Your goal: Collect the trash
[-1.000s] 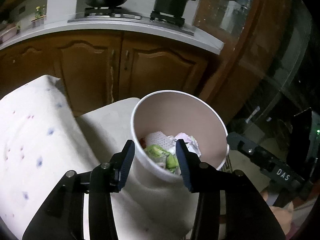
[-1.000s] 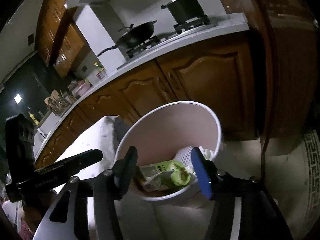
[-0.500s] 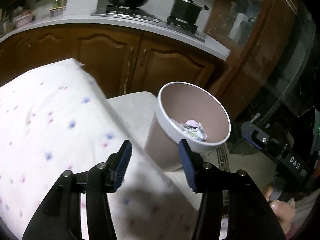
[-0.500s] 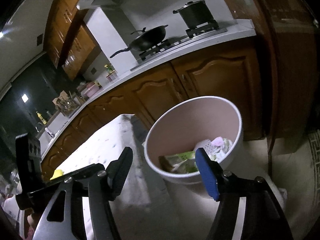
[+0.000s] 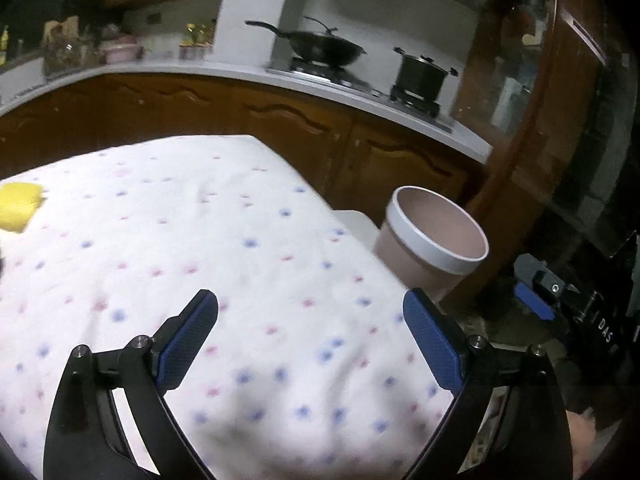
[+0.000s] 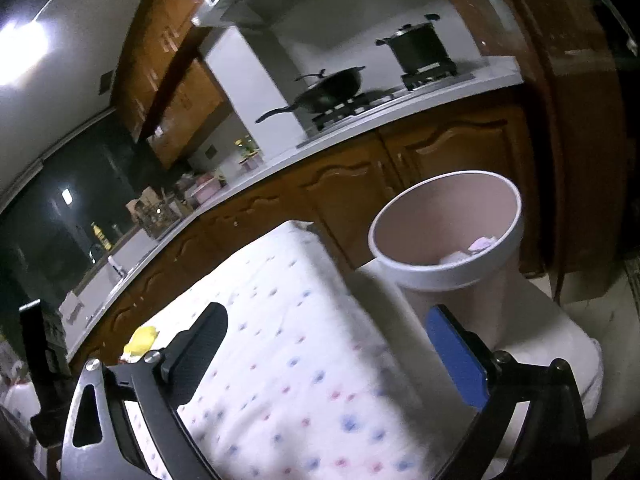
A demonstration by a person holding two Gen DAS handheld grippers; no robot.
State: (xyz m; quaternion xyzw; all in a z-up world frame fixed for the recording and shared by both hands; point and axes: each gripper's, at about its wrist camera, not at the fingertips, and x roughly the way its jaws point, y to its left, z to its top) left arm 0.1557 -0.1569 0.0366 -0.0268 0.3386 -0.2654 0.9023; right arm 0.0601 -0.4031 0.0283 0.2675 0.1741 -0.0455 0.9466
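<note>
A pink bin with a white rim (image 5: 404,258) (image 6: 432,276) stands on a white seat (image 6: 560,340) off the right end of the table. Crumpled wrappers (image 6: 476,246) lie at its bottom. A yellow item (image 5: 18,206) (image 6: 142,338) rests at the far left of the dotted white tablecloth (image 5: 240,240) (image 6: 300,340). My left gripper (image 5: 312,312) hovers over the cloth, its jaws opening wide with nothing between them. My right gripper (image 6: 328,332) hangs over the table's right edge, short of the bin, jaws likewise opening and empty. Its blue pad (image 5: 534,306) shows in the left wrist view.
Behind the table runs a white counter on brown wooden cabinets (image 5: 280,132) (image 6: 460,152). A black wok (image 5: 324,50) (image 6: 332,86) and a black pot (image 5: 420,76) (image 6: 418,48) sit on the stove. A dark wooden cabinet (image 5: 540,100) rises right of the bin.
Both grippers have drawn back from over the bin toward the table and their jaws have spread wide. The green wrapper seen in the bin earlier is out of sight below the rim.
</note>
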